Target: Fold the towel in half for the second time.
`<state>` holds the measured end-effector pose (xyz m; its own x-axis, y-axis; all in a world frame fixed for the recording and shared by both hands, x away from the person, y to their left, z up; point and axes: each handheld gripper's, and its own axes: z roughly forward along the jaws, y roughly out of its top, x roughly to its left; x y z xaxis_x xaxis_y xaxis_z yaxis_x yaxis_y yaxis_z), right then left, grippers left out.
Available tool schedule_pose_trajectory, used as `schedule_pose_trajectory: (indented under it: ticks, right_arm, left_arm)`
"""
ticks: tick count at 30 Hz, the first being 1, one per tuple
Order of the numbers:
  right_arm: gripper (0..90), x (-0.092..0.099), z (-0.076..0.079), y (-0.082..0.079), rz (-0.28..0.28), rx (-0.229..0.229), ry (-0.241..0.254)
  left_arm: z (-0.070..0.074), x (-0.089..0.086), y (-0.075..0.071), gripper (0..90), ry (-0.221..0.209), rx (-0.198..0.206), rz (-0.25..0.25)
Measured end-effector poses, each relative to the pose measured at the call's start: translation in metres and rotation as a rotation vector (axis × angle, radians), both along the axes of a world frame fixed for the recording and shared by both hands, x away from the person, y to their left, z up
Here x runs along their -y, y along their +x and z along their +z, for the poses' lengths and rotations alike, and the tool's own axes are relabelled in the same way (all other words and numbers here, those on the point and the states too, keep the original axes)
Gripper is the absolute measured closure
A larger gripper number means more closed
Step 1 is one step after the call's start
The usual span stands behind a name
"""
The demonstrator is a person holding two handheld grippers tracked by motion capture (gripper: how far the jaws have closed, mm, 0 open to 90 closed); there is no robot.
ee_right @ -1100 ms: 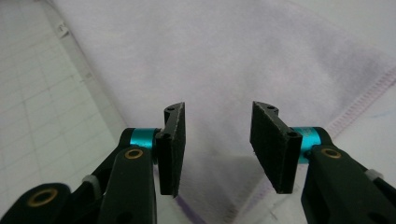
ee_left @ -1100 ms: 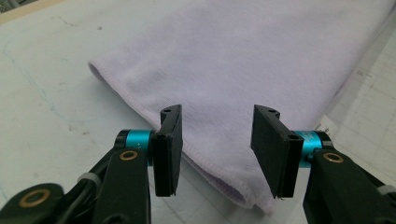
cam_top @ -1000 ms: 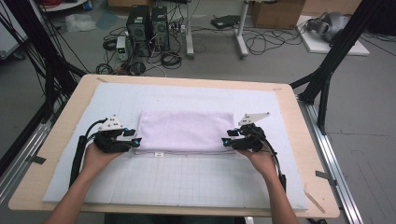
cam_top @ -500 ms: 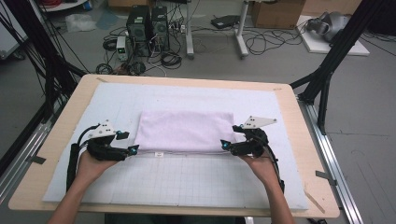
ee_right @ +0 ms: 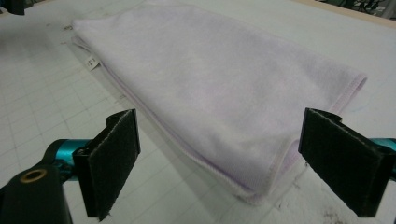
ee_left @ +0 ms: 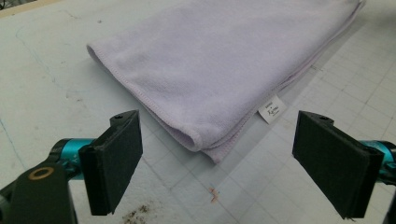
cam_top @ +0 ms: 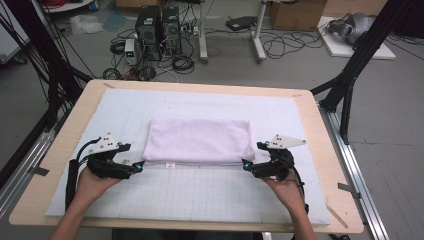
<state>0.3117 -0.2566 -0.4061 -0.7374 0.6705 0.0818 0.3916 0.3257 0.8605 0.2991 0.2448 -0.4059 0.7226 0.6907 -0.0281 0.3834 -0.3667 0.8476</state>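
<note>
A folded lilac towel (cam_top: 197, 141) lies flat in the middle of the white grid mat (cam_top: 210, 195). My left gripper (cam_top: 139, 167) rests just off the towel's near left corner, and my right gripper (cam_top: 246, 166) sits just off its near right corner. In the left gripper view the towel (ee_left: 224, 60) ends a little ahead of the left gripper (ee_left: 224, 163), whose pads (ee_left: 116, 161) stand wide apart. The right gripper (ee_right: 229, 163) also has its pads (ee_right: 112, 163) spread, with the towel (ee_right: 210, 79) corner low between them, untouched. Both sets of jaws have just been opening.
The mat covers a wooden table (cam_top: 327, 150). A small white label (ee_left: 272, 109) sticks out of the towel's near edge. Black frame posts (cam_top: 350, 80) stand beside the table's right side. Computers and cables (cam_top: 160, 30) sit on the floor beyond the far edge.
Both grippers have let go of the towel's near corners and drawn back toward the person. Their jaws have spread wider. The towel stays flat where it was.
</note>
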Motion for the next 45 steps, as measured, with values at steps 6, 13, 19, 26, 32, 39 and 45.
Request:
schedule_pose_trajectory:
  ticks: [6, 13, 19, 26, 32, 39, 45]
  right_arm:
    - [11.3, 0.007, -0.003, -0.015, 0.004, 0.012, 0.008]
    - [11.4, 0.012, -0.006, -0.027, -0.003, 0.018, 0.008]
    - [11.4, 0.011, -0.004, -0.039, 0.002, 0.033, -0.001]
    - [11.4, 0.014, -0.003, -0.054, 0.001, 0.043, 0.009]
    - [11.3, 0.018, -0.003, -0.063, -0.007, 0.057, 0.013]
    - [11.3, 0.019, -0.004, -0.072, -0.005, 0.055, 0.009]
    - [11.3, 0.018, -0.006, -0.071, -0.003, 0.062, 0.004]
  left_arm:
    - [0.0, 0.0, -0.006, 12.7, -0.009, 0.006, -0.005]
    - [-0.002, 0.0, -0.016, 11.9, -0.007, 0.01, -0.006]
    - [-0.003, -0.002, -0.025, 11.2, -0.015, 0.016, 0.003]
    - [-0.003, -0.006, -0.037, 11.2, -0.003, 0.03, 0.009]
    - [-0.002, -0.008, -0.047, 11.2, 0.0, 0.038, 0.013]
    - [-0.004, -0.009, -0.055, 11.3, 0.01, 0.039, 0.011]
    - [-0.006, -0.007, -0.054, 11.3, 0.022, 0.036, 0.01]
